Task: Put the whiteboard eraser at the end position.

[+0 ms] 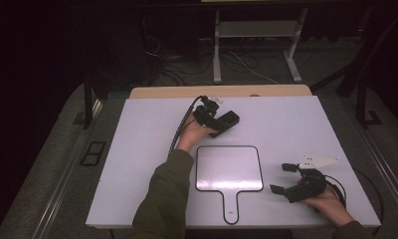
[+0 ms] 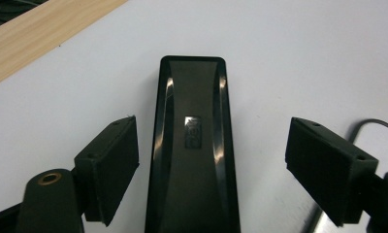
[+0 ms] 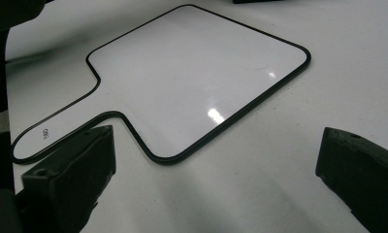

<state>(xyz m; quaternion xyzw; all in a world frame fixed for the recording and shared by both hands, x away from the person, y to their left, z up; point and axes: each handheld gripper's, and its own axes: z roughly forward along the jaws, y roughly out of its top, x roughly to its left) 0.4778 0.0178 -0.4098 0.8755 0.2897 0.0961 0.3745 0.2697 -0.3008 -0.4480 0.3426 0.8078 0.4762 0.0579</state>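
A black oblong block point(image 2: 192, 145) with a small label on its top lies flat on the white table, toward the far middle point(image 1: 229, 120). My left gripper point(image 2: 211, 141) stands open astride it, with a gap between each pad and the block's sides; in the high view the left gripper point(image 1: 223, 124) points right, along the block. A white hand-held board point(image 1: 229, 167) with a thin black rim and a short handle lies flat near the front middle point(image 3: 192, 82). My right gripper point(image 1: 282, 178) rests open to the right of the board, jaws wide point(image 3: 216, 155) with nothing between them.
The white tabletop point(image 1: 296, 124) has a wooden strip point(image 1: 237, 91) along its far edge point(image 2: 41, 34). Beyond it are metal table legs point(image 1: 217, 50) and floor cables. A cable point(image 1: 179, 129) trails from the left gripper along the forearm.
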